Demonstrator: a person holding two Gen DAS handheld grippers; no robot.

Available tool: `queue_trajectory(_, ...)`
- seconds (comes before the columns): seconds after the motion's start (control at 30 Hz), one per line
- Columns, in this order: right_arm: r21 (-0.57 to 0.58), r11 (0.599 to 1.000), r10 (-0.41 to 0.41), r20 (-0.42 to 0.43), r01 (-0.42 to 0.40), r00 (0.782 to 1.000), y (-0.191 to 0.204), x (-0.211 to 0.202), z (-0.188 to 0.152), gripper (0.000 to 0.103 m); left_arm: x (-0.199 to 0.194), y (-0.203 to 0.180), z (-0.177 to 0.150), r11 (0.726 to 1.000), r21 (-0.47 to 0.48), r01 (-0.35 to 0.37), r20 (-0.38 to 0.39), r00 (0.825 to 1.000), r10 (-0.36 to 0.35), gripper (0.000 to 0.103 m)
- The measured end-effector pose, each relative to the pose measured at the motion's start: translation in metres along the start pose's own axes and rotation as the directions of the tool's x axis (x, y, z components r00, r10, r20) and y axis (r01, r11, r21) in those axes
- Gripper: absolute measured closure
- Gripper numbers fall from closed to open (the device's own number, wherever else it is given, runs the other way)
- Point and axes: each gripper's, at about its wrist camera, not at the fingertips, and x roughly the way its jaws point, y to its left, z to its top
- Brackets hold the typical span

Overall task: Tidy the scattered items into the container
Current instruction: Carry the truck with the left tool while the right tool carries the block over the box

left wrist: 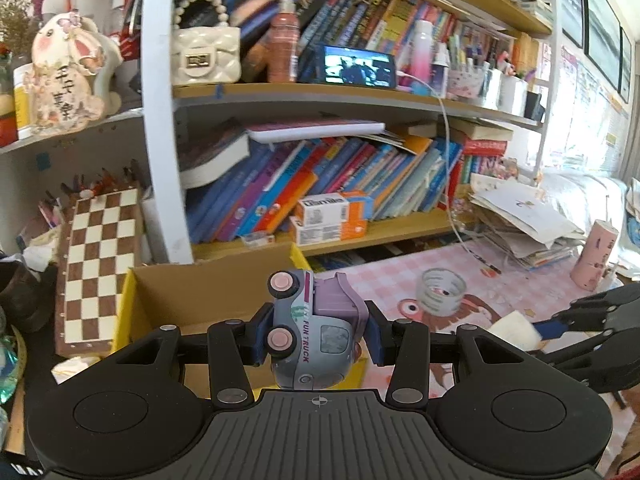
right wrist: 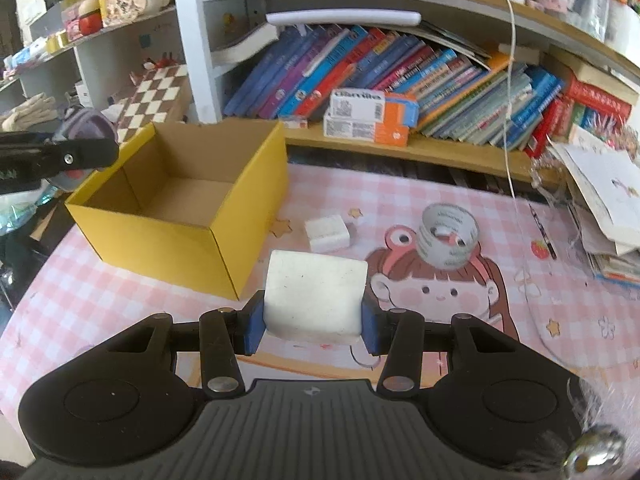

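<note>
My left gripper (left wrist: 316,334) pinched the toy truck (left wrist: 314,332) above the yellow box (right wrist: 180,200) (empty); my right gripper (right wrist: 314,322) clamped a white block (right wrist: 314,296).

Crowded bookshelves (left wrist: 320,168) behind a pink checked tabletop (right wrist: 400,200).

A: Your right gripper (right wrist: 314,322) — jaws clamped on the white block (right wrist: 314,296), one blue pad on each side?

B: Yes, block's lifted off the pink mat (right wrist: 400,216).

A: Ahead of your jaws?

B: Smaller white block (right wrist: 327,233) lying on the mat just ahead, tape roll (right wrist: 447,236) ahead to the right, yellow box (right wrist: 180,200) ahead-left, open and empty.

A: Your left gripper (right wrist: 86,152)?

B: Far left, beside the box's left rim, gripping a purple-grey toy (right wrist: 86,126).
</note>
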Motion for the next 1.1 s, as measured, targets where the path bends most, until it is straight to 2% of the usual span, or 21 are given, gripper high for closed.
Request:
queue_trajectory(0.47, -0.095, 0.993, 0.071, 0.061, -0.065, 0.996, 0.037, 0.012, 0.055, 0.059, 0.035, 0.045, 0.002, 0.996, 0.001, -0.084, -0.027, 0.996, 0.084, 0.059)
queue_trajectory(1.1, -0.166, 0.977, 0.137, 0.000, -0.135, 0.991, 0.069, 0.067, 0.091, 0.059, 0.091, 0.076, -0.010, 0.995, -0.005, -0.103, -0.109, 0.989, 0.102, 0.059)
